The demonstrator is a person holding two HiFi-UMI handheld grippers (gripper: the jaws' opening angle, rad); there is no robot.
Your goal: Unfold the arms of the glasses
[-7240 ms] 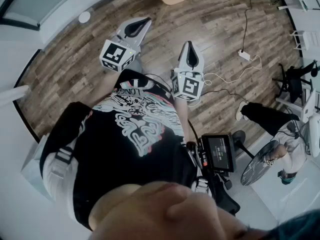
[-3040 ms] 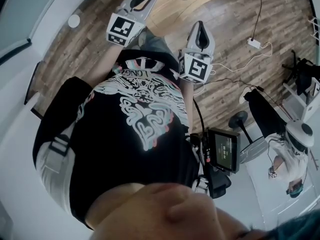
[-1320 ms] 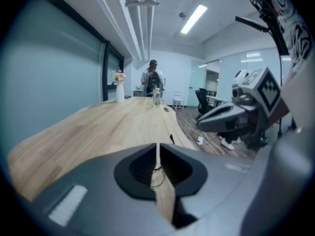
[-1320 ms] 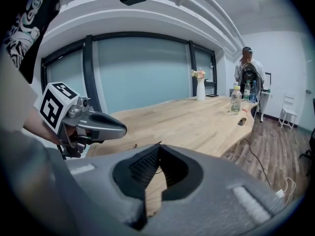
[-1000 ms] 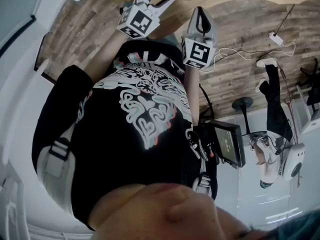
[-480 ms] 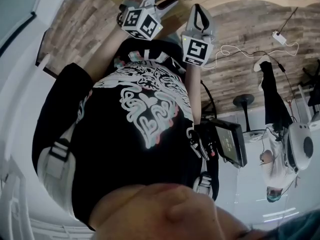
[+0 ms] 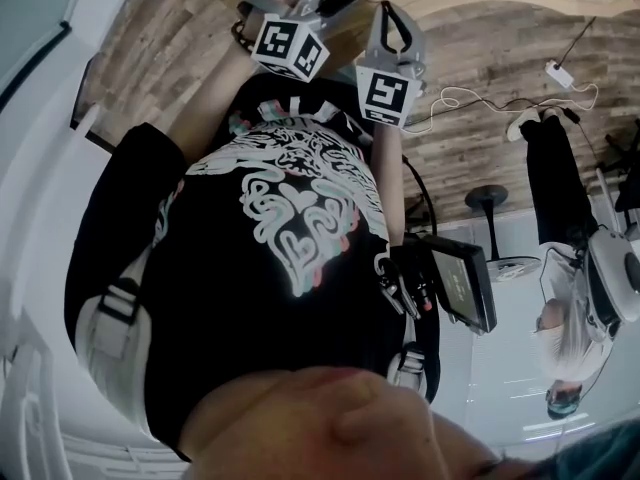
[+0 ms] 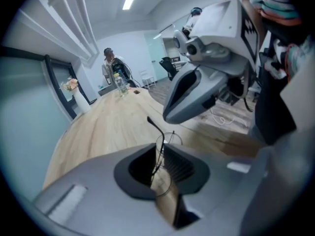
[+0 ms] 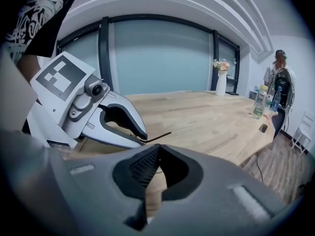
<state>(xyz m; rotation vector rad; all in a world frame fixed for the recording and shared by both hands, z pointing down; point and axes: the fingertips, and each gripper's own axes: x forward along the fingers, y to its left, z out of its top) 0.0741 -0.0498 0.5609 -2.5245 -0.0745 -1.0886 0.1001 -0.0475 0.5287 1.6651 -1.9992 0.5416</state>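
Both jaw pairs clench, top centre in the head view: left gripper [image 8: 158, 154] grasps thin black wire-framed glasses [image 8: 168, 138]; right gripper [image 9: 157, 150], empty, should reopen and ease one arm gently outward.

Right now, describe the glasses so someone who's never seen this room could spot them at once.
Start at the long pale wooden table; at its near edge the left gripper is shut on the glasses. They are a thin dark wire frame with rounded lenses, one arm poking upward, far finer than the bulky grey right gripper beside them.
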